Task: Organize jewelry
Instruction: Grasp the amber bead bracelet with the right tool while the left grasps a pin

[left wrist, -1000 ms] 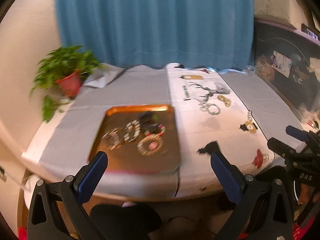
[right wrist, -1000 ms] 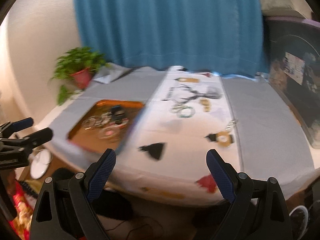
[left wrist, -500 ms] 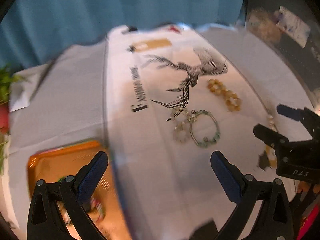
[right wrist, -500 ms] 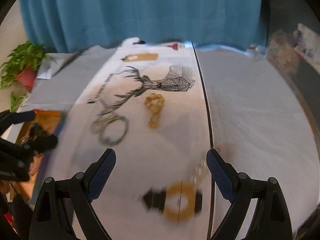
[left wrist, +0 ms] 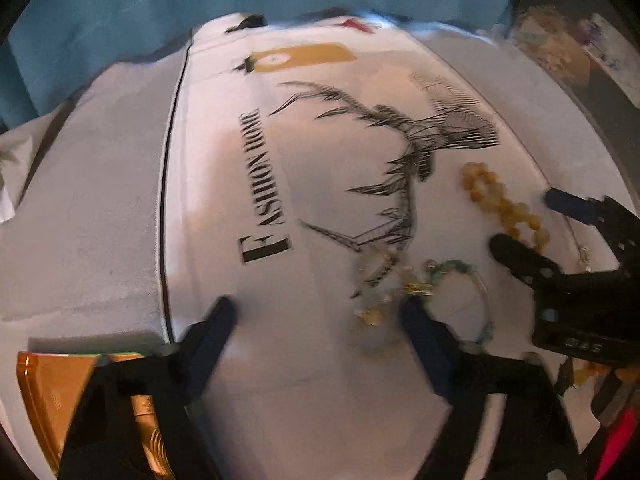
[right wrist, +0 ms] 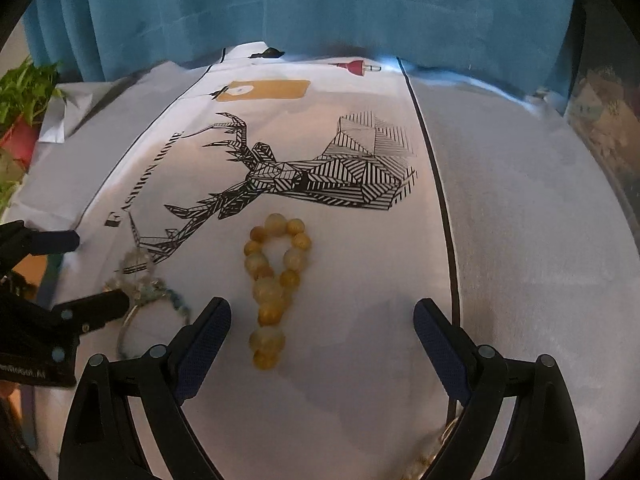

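The left hand-held gripper (left wrist: 316,312) is closing with nothing between its jaws, beside a pale bracelet (left wrist: 376,284). The right hand-held gripper (right wrist: 322,314) is wide open around yellow beads (right wrist: 272,276).

The cloth (right wrist: 352,360) is showing white in the middle, with a black line-pattern deer (right wrist: 304,172), black letters (left wrist: 262,184) and thin dark stripes at both edges; its outer parts are looking pale grey. The beads (right wrist: 272,280) are glowing yellow-amber. The bracelet (left wrist: 460,292) on the left is showing green-blue and pale stones. The curtain (right wrist: 320,4) far behind is hanging teal blue. The tray (left wrist: 44,392) is shining orange-gold. The plant (right wrist: 24,92) is showing green leaves in a red pot. The pads (right wrist: 206,340) are dark blue on black arms.
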Demonstrator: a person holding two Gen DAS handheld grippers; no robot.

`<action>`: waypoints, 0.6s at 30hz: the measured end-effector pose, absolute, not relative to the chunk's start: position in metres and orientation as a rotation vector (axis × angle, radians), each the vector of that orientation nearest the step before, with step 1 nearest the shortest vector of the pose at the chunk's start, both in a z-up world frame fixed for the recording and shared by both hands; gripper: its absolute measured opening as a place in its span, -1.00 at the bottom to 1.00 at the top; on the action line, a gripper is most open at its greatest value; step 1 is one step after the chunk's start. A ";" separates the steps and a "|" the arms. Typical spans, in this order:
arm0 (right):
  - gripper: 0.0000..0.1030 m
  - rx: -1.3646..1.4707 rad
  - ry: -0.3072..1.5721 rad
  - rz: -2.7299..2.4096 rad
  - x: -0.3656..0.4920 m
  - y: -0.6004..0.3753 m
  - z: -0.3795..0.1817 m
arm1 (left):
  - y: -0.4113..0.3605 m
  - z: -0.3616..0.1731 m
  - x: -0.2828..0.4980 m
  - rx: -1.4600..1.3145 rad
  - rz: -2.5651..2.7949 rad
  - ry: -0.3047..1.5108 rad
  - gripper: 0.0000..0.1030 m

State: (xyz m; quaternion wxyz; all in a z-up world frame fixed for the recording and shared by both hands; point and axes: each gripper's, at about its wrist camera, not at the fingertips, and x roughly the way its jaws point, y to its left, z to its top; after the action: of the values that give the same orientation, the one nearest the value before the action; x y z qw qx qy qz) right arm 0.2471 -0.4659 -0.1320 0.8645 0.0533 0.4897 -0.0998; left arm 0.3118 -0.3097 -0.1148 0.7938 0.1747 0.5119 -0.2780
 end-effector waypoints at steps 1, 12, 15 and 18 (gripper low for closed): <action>0.74 0.105 1.017 -0.206 0.247 -0.465 -0.132 | -0.313 -0.112 0.307 0.388 -0.632 1.085 -0.51; -0.73 0.075 0.932 -0.168 0.229 -0.458 -0.099 | -0.284 -0.060 0.293 0.249 -0.670 1.077 -0.93; -0.73 0.071 0.884 -0.165 0.212 -0.453 -0.071 | -0.271 -0.033 0.273 0.250 -0.665 1.013 -0.93; -0.73 0.068 0.839 -0.157 0.191 -0.441 -0.044 | -0.258 -0.010 0.245 0.261 -0.643 0.957 -0.93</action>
State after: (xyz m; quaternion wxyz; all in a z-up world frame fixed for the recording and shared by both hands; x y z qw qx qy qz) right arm 0.1905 -0.4413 -0.0437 0.9097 0.0332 0.4068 -0.0762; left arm 0.2451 -0.2578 -0.0101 0.8303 0.1232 0.4511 -0.3033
